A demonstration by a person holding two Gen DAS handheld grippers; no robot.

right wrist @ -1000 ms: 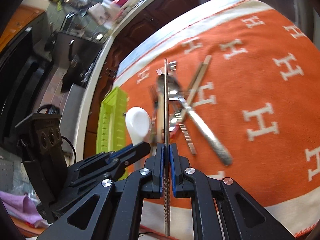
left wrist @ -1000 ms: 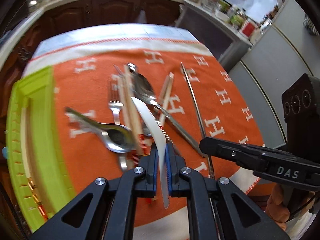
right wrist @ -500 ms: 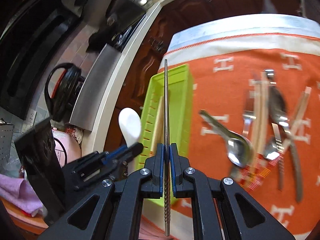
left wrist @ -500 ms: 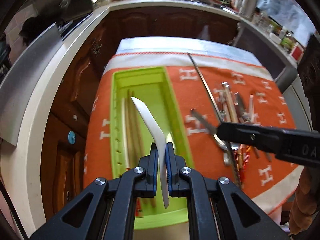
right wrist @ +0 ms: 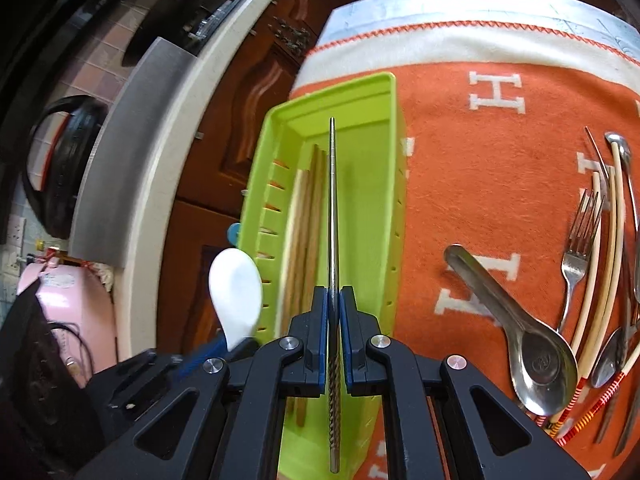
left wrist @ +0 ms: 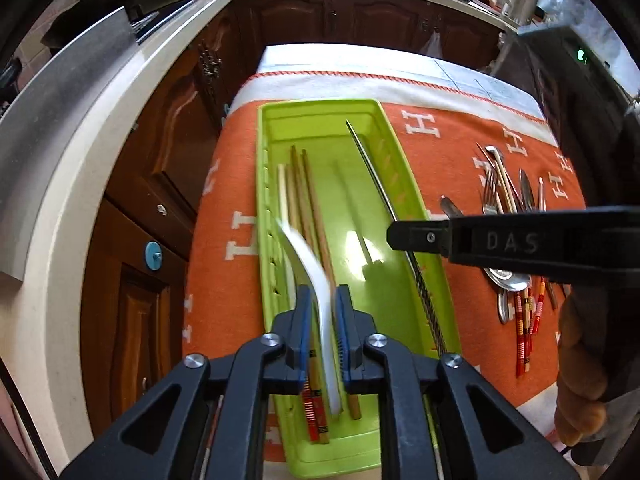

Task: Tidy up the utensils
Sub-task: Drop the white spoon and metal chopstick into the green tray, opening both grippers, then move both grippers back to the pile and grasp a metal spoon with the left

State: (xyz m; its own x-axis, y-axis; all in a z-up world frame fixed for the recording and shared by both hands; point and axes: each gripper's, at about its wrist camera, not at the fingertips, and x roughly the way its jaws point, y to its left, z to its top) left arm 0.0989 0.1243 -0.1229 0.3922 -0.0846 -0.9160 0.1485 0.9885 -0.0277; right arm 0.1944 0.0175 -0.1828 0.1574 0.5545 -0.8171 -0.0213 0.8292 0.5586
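A lime-green tray lies on the orange cloth with several wooden chopsticks in it. My left gripper hovers over the tray's near end. Its jaws are opening, and a blurred white spoon stands loose between them with a gap at the pads. My right gripper is shut on a metal chopstick, which points along the tray just above its floor. In the right wrist view the white spoon shows at lower left.
More utensils lie in a pile on the cloth right of the tray, among them a metal spoon, a fork and pale chopsticks. Dark wooden cabinets and a curved counter edge run along the left. A hand holds the right gripper.
Both grippers have moved left from the utensil pile to above the green tray. The left jaws have parted slightly and the white spoon now looks loose and blurred.
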